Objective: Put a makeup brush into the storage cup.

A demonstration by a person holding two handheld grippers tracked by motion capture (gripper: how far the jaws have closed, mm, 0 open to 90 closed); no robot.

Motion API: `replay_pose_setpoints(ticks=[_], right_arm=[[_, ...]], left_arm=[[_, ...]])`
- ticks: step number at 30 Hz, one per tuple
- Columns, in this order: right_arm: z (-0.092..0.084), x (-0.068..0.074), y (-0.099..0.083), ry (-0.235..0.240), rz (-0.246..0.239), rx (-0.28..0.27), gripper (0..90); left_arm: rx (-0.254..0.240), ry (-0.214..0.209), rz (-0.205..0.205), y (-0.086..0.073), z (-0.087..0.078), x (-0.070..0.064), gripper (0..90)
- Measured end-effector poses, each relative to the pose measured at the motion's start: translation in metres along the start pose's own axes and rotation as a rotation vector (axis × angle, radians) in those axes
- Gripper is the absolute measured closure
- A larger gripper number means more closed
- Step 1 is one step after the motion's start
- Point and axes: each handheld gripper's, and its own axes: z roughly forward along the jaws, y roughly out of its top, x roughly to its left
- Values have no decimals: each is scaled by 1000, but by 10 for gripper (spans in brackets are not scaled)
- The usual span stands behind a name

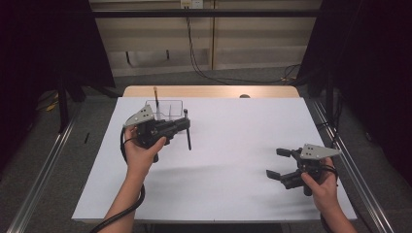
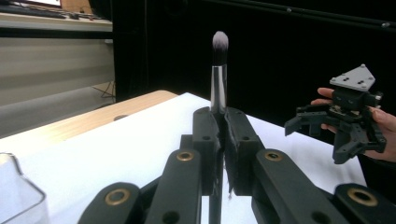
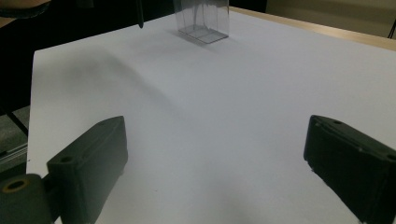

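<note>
Clamped in the left gripper [image 2: 219, 140], a slim black-handled makeup brush [image 2: 219, 60] stands bristles-up beside the clear plastic box [image 1: 167, 109]; lower it straight (right gripper [image 1: 284, 165] idles, jaws apart).

brush [image 2: 219, 74]: glossy metal ferrule, soft bristle tip
box [image 3: 201, 18]: clear glossy plastic
table [image 1: 233, 145]: matt white sheet, wood edge
jaws: matt black plastic
</note>
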Motion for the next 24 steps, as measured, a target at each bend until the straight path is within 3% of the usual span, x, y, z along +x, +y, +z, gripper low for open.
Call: replay_pose_setpoints(ticks=[24], right_arm=[[-8, 0, -13, -7, 6, 10, 58]], left_arm=[[-2, 40, 14, 3, -10, 9, 840]])
